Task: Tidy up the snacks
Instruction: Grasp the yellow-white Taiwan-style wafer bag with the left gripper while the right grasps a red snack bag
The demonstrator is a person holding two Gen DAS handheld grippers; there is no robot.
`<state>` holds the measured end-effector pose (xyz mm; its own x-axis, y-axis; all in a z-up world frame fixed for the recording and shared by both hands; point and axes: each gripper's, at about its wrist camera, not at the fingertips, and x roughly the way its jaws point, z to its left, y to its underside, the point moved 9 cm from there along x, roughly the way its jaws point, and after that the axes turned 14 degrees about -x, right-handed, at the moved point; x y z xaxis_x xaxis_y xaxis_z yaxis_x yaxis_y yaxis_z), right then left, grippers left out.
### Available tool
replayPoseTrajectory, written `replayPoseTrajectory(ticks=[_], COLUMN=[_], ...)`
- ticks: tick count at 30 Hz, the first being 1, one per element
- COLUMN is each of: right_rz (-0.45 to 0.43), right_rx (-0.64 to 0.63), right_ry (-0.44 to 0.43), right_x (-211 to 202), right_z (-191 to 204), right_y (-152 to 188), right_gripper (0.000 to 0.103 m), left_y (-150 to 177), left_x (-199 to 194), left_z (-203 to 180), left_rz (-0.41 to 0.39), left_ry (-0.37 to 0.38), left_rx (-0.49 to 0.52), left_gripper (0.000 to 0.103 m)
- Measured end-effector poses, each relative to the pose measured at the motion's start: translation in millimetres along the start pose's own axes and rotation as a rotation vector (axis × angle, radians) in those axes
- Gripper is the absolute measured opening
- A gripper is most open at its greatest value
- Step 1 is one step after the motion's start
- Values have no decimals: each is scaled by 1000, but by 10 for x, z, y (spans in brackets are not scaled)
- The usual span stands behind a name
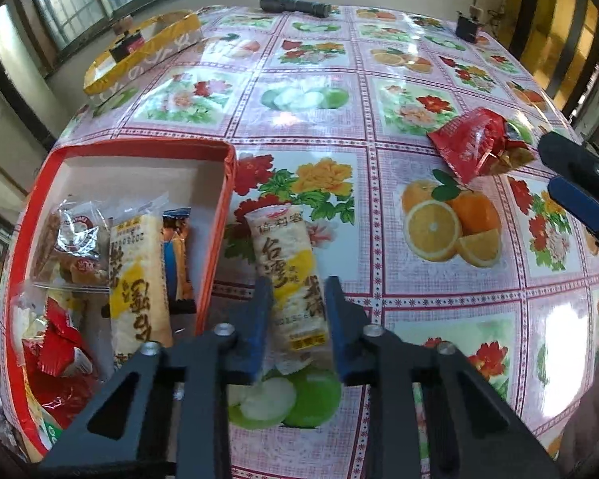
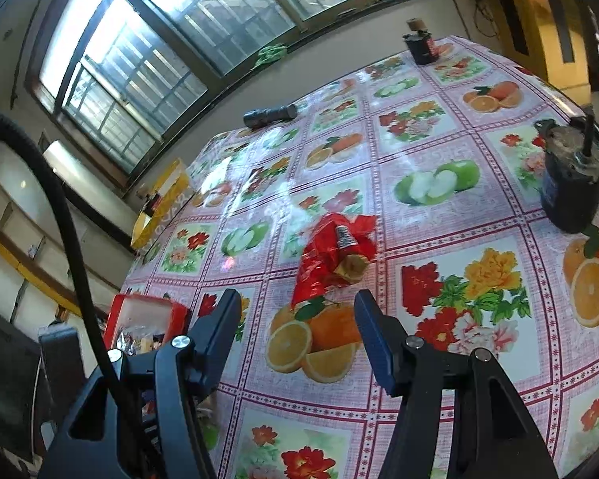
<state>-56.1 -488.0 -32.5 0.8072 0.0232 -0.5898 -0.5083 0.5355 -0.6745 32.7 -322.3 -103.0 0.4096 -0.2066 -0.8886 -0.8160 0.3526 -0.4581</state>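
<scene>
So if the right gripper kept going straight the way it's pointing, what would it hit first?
Probably the red snack packet, lying ahead between the right gripper's open fingers on the tablecloth; depth is hard to judge.

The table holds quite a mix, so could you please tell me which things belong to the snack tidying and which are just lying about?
Part of the job:
red box
rice cracker packet, clamped in left gripper
red snack packet

Lying about:
flashlight
yellow box
black jar
</scene>
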Motion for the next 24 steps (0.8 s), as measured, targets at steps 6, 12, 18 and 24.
replayPoseTrajectory(ticks=[6,12,18,24], right_rz=[6,-21,57,104], right_rx=[91,102,170,224], right_ry=[32,20,-13,-8], right_x=[-11,-49,206,476], right_z=[-242,-301,-288,-310], right_y=[41,-77,-124,-112], right_gripper=[60,60,63,64], left_y=[126,125,88,149], left_x=[-92,-138,-80,27], left_z=[-77,-29,5,-42], left_rz=[3,11,9,50], left_ry=[46,91,80,84], left_rx=[62,57,53,68], left_gripper=[19,48,58,57])
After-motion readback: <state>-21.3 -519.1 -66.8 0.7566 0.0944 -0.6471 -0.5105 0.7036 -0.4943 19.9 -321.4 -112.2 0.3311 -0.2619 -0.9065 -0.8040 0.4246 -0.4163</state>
